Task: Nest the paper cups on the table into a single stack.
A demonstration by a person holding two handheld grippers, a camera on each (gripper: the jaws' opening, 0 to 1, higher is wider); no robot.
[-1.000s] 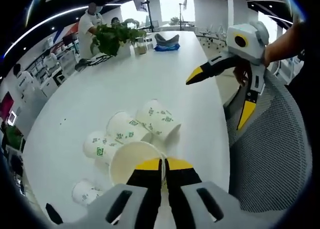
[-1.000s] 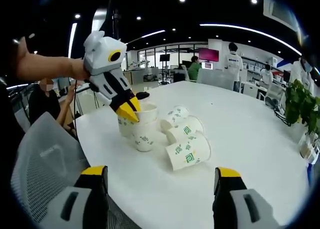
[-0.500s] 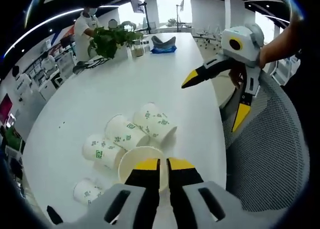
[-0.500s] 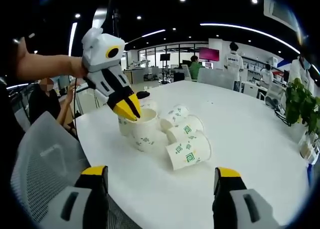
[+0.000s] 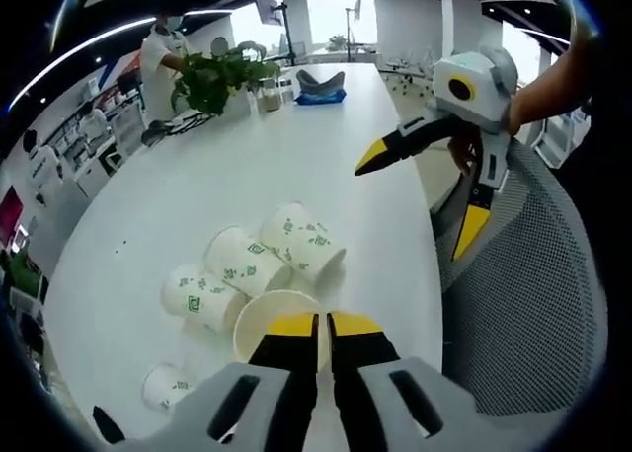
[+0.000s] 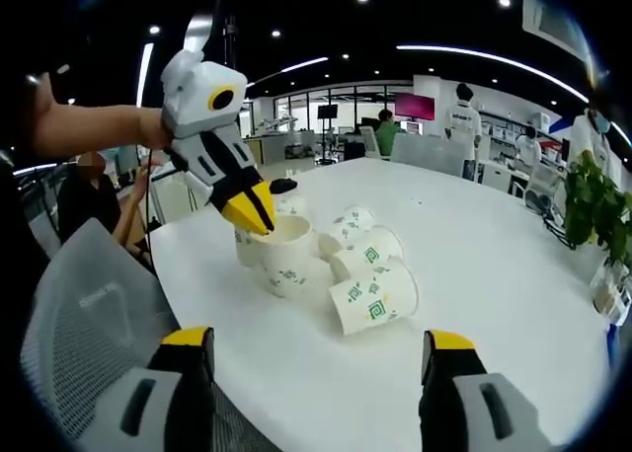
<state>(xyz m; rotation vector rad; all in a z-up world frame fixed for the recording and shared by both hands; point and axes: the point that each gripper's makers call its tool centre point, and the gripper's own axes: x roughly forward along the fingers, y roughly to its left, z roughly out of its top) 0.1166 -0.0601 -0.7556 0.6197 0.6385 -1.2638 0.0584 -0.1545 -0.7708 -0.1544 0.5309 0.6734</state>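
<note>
In the left gripper view my left gripper (image 5: 323, 324) is shut on the rim of a white paper cup (image 5: 269, 324) with green print, held just above the white table (image 5: 276, 166). Past it lie three cups on their sides (image 5: 301, 240) (image 5: 242, 260) (image 5: 197, 296), and another cup (image 5: 163, 385) stands at lower left. My right gripper (image 5: 425, 190) hangs open over the table's right edge. In the right gripper view my right gripper (image 6: 318, 341) is wide open with nothing between its jaws. The left gripper (image 6: 247, 207) holds the tilted cup (image 6: 286, 263) beside the lying cups (image 6: 373, 296) (image 6: 365, 255) (image 6: 348, 223).
A grey mesh chair (image 5: 533, 314) stands against the table's near edge (image 6: 79, 314). A green plant (image 5: 222, 77) and a blue object (image 5: 326, 92) sit at the table's far end. Several people stand or sit around the room (image 6: 462, 116).
The left gripper has tipped its held cup and shifted it slightly toward the lying cups. The right gripper stays open and has barely moved.
</note>
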